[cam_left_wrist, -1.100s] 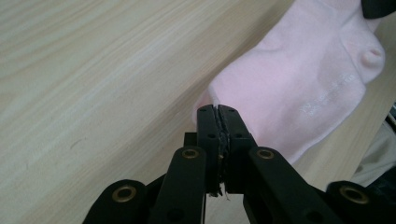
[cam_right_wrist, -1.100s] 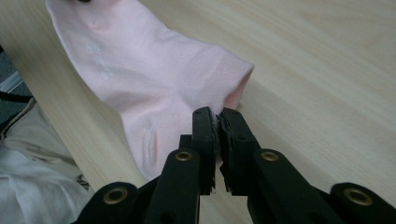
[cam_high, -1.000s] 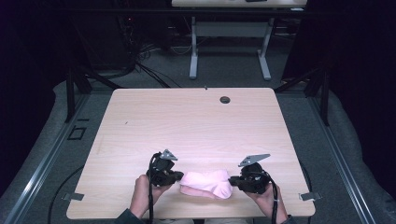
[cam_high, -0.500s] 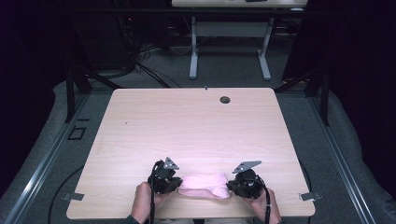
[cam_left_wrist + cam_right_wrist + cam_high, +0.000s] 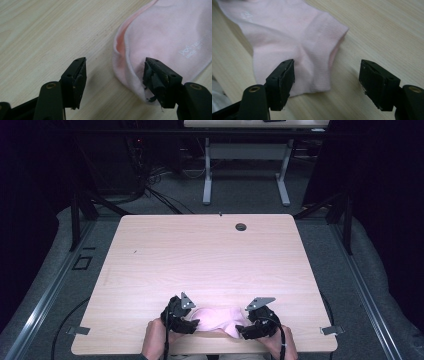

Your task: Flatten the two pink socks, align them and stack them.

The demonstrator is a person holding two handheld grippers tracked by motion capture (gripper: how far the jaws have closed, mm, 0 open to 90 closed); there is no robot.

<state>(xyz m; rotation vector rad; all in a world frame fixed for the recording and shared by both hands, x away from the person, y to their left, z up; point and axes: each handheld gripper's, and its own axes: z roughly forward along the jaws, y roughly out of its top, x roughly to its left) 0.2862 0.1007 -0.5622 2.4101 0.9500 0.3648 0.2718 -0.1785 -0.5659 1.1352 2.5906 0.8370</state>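
A pale pink sock [image 5: 216, 317] lies flat on the wooden table [image 5: 200, 255], close to its front edge, with a hand-held gripper at each end. My left gripper [image 5: 189, 322] is at the sock's left end. In the left gripper view the left gripper [image 5: 114, 73] has just been opening its jaws; the sock's rounded end [image 5: 162, 37] lies under the right jaw, unpinched. My right gripper [image 5: 245, 329] is at the other end. In the right gripper view the right gripper [image 5: 327, 75] has also just been opening; the ribbed cuff [image 5: 312, 42] lies loose by its left jaw.
A small black grommet [image 5: 241, 226] sits near the table's far edge. Beyond the table stand the white legs of another desk [image 5: 207, 175] and cables on the floor [image 5: 150, 190]. Bare wood stretches from the sock to the far edge.
Both hands came down toward the front edge with the sock stretched between them. Both grippers then opened and let go; the sock now rests on the table.
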